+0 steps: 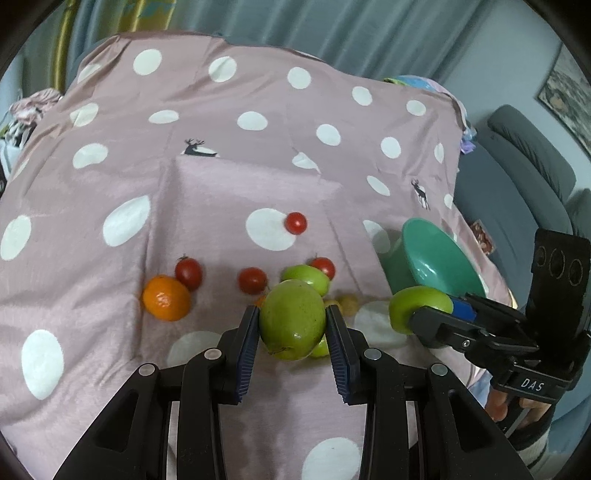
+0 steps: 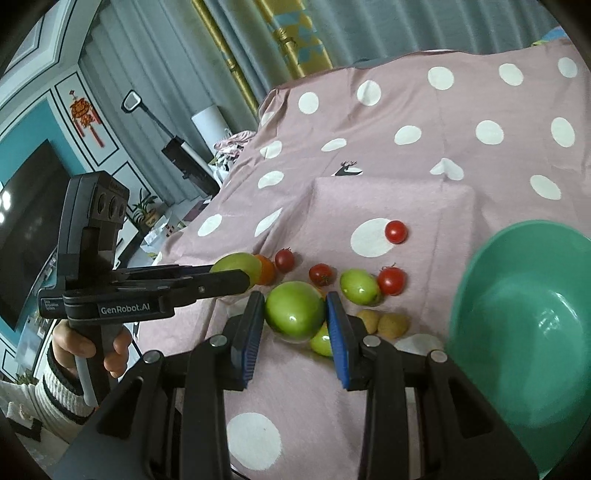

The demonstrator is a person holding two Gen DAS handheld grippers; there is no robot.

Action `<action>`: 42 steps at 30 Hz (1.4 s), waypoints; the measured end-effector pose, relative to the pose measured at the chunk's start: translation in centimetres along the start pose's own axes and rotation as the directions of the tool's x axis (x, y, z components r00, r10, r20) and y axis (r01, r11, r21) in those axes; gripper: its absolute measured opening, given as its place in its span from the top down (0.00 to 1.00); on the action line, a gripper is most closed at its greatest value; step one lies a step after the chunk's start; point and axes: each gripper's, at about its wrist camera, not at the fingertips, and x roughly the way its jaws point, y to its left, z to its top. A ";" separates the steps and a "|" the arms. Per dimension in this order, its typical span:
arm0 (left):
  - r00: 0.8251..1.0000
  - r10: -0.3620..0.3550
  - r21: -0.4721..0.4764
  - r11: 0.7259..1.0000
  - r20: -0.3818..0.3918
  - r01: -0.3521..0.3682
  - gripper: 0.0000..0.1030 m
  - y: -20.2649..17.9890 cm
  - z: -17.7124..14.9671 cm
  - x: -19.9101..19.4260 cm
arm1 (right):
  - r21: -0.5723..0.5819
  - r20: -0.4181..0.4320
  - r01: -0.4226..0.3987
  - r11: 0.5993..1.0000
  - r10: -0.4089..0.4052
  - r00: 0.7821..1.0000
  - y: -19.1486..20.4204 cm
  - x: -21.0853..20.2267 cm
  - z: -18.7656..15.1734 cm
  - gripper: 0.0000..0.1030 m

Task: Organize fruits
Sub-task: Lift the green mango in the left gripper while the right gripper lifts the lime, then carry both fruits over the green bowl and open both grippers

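Clamping a green fruit apiece, the two grippers hang above a pink dotted cloth (image 1: 110, 177), each fruit squeezed across its middle between blue pads. The left gripper (image 1: 291, 325) holds a green apple (image 1: 292, 321) with its stalk end turned toward the camera; the grip looks centred, so the fruit should not roll out. The right gripper (image 2: 295, 314) is closed on a second green apple (image 2: 294, 309), seen from the left wrist as a flattened green disc (image 1: 417, 306) just in front of the bowl (image 1: 439, 258). A hand (image 2: 92, 347) in a striped cuff grips the left tool's handle at the near left.

Just beyond the held apples, the loose fruit lies in a rough row on the cloth: a smaller green fruit (image 2: 359, 286), another green one (image 2: 321, 343) partly hidden under the right jaw, two brownish round fruits (image 2: 384, 323), an orange (image 1: 166, 297) at the left end and three tomatoes (image 1: 252, 280) among them. Farther off, a single tomato (image 1: 295, 222) sits alone on a white dot.

The teal bowl stands to the right, near the cloth's edge, and appears empty; it is probably where the fruit is meant to go. The right apple is nearest it, so it seems likely to go in first, while the left apple is held clear over the pile.

Beyond the cloth hang grey curtains (image 1: 332, 29).
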 end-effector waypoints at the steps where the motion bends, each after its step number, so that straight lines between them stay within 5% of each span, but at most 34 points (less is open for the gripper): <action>1: 1.000 0.000 0.005 1.000 -0.001 0.000 0.65 -0.2 0.1 0.0 | 0.005 0.008 0.001 1.000 -0.001 1.000 -0.2 -0.3 -0.1 0.67; 18: 1.000 0.001 0.127 0.992 -0.017 0.001 0.65 -5.7 1.3 1.5 | 0.084 0.108 0.032 0.996 -0.041 0.993 -3.6 -4.8 -1.0 0.67; 42: 0.989 -0.102 0.315 0.940 -0.112 0.132 0.65 -14.9 3.1 6.6 | 0.218 0.174 0.155 0.964 -0.195 0.965 -9.1 -10.0 -3.8 0.67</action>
